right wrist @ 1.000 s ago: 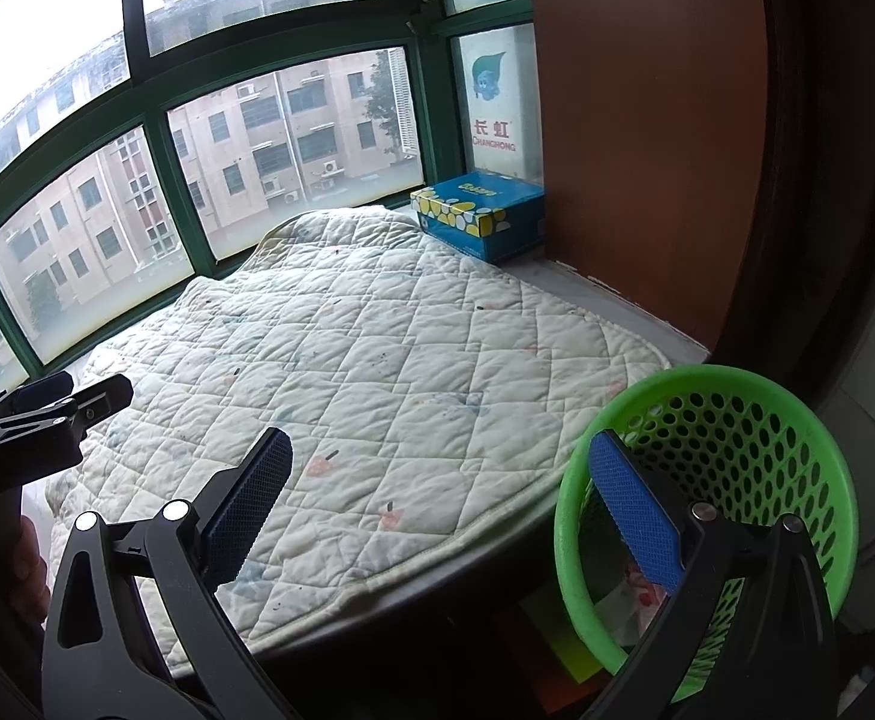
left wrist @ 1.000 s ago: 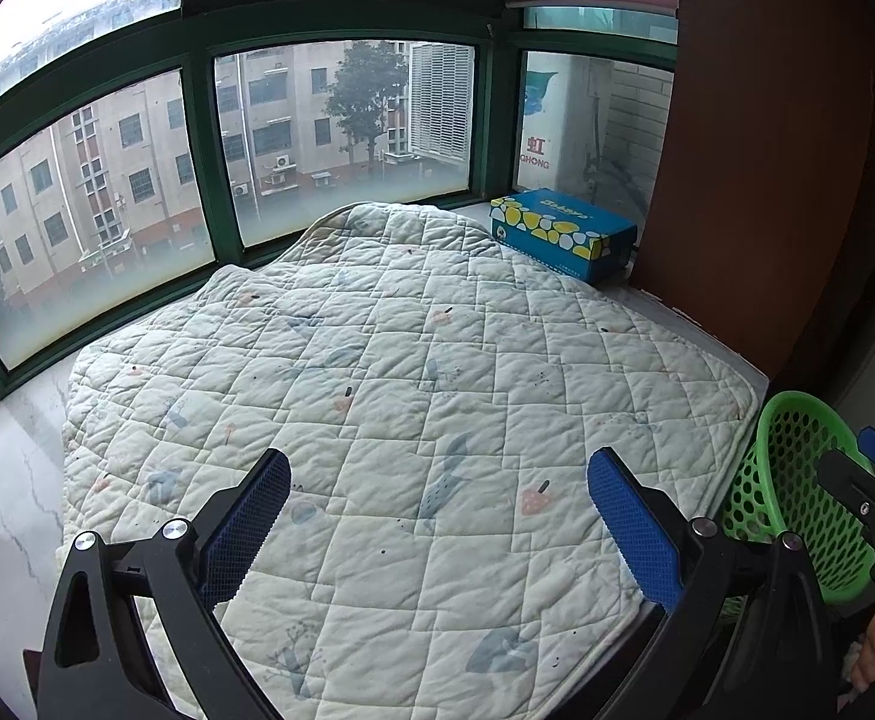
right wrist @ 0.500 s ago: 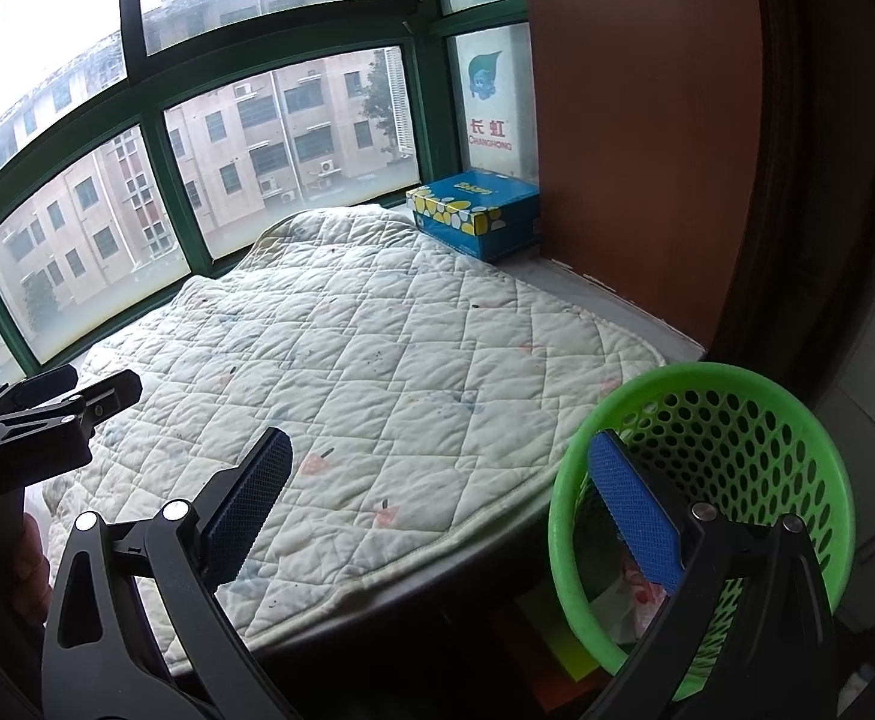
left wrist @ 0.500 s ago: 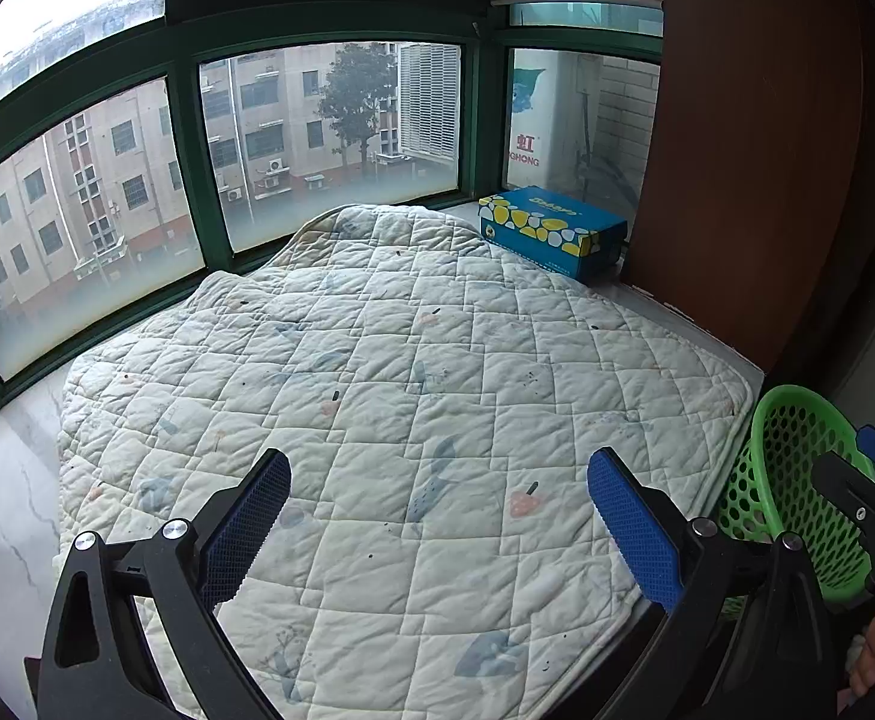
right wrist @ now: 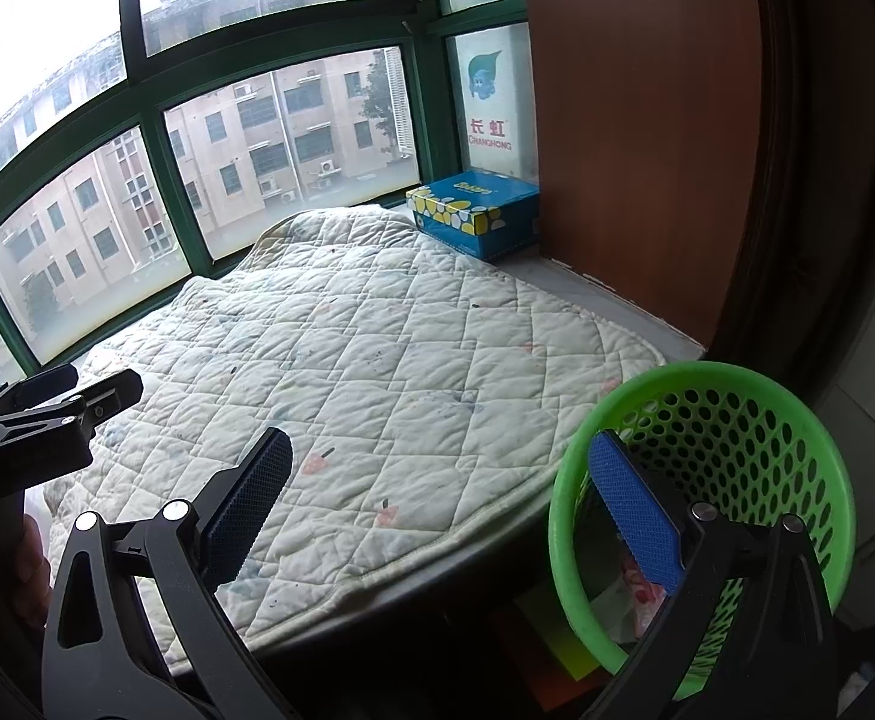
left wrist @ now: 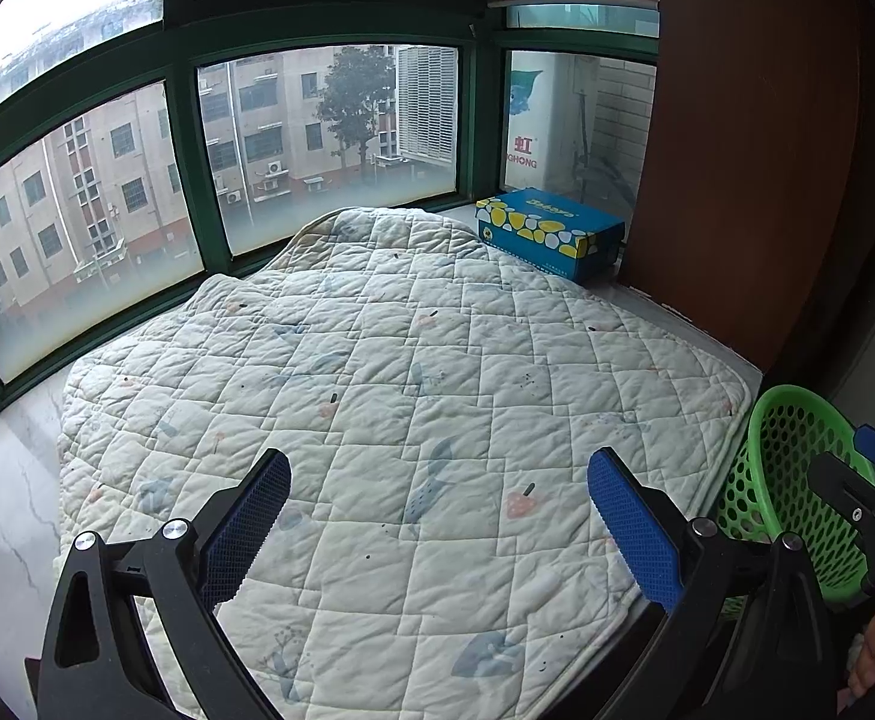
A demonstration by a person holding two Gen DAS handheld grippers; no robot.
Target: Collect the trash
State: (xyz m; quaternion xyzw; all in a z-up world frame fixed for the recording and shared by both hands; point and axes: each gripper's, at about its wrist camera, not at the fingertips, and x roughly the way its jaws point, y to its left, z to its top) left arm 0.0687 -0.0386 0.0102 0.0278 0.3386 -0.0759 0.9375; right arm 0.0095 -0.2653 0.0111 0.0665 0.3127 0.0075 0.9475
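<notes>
Well apart, the blue pads of the left gripper [left wrist: 437,516] stand wide with nothing between them, hovering over the near part of a quilted pad [left wrist: 401,396] that covers the window ledge. Between and beyond the two fingers lies only the pale quilt with its small printed figures. Past the fingertips, at the far right corner of the quilt, sits a blue and yellow tissue box [left wrist: 548,232], just beside a brown wooden panel [left wrist: 749,150]. Out to the right of the right finger, off the quilt's edge, stands a green perforated basket [left wrist: 797,480], and the tips of the other tool show in front of it.

The right gripper [right wrist: 437,516] is likewise spread wide and holds nothing. Its left finger [right wrist: 251,504] hangs over the quilt's near edge, while its right finger [right wrist: 632,516] sits in front of the basket [right wrist: 737,420] opening, lined up with the inside of the rim (whether it actually dips below the rim I cannot tell). Down behind that finger, in the basket's bottom, lies some crumpled trash [right wrist: 638,591] in pale and pinkish tones, partly hidden by the finger. Far to the left of the left finger, the left gripper [right wrist: 77,384] shows over the quilt. Beyond the fingertips the tissue box [right wrist: 473,213] sits at the far corner below the green-framed window [right wrist: 155,138].
</notes>
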